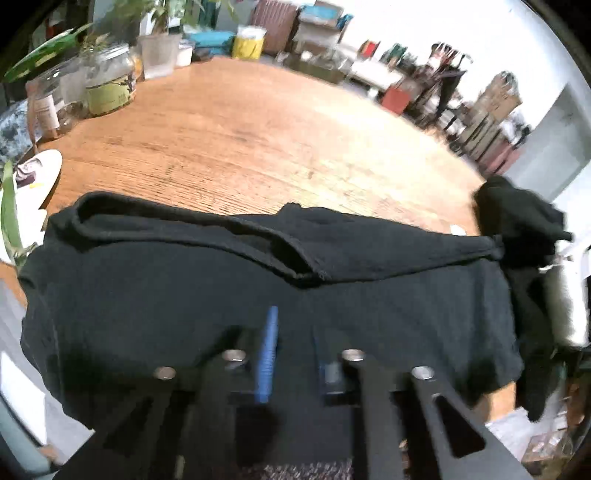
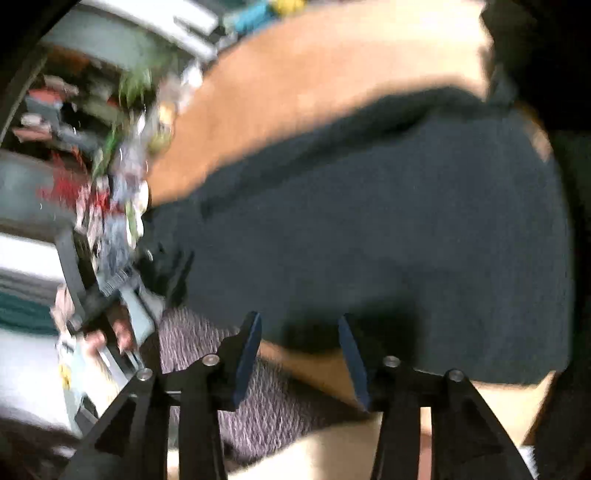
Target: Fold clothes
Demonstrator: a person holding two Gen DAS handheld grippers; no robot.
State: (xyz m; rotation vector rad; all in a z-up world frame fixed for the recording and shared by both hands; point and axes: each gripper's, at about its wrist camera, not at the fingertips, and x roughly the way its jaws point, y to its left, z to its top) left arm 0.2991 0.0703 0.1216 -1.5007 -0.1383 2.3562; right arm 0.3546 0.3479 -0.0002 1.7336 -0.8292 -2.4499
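A black garment [image 1: 258, 288] lies spread across the near part of a wooden table [image 1: 258, 129], with a fold running across its upper part. My left gripper [image 1: 293, 332] hovers over the garment's near edge, its blue-padded fingers a small gap apart and nothing between them. In the blurred right wrist view the same dark garment [image 2: 369, 221] covers the table [image 2: 314, 81]. My right gripper [image 2: 299, 332] is open at the cloth's near edge, holding nothing.
Glass jars [image 1: 107, 85] and potted plants [image 1: 155, 22] stand at the table's far left. A white plate [image 1: 33, 177] lies at the left edge. More black cloth [image 1: 524, 229] is bunched at the right edge. A patterned rug [image 2: 221, 369] lies below the table.
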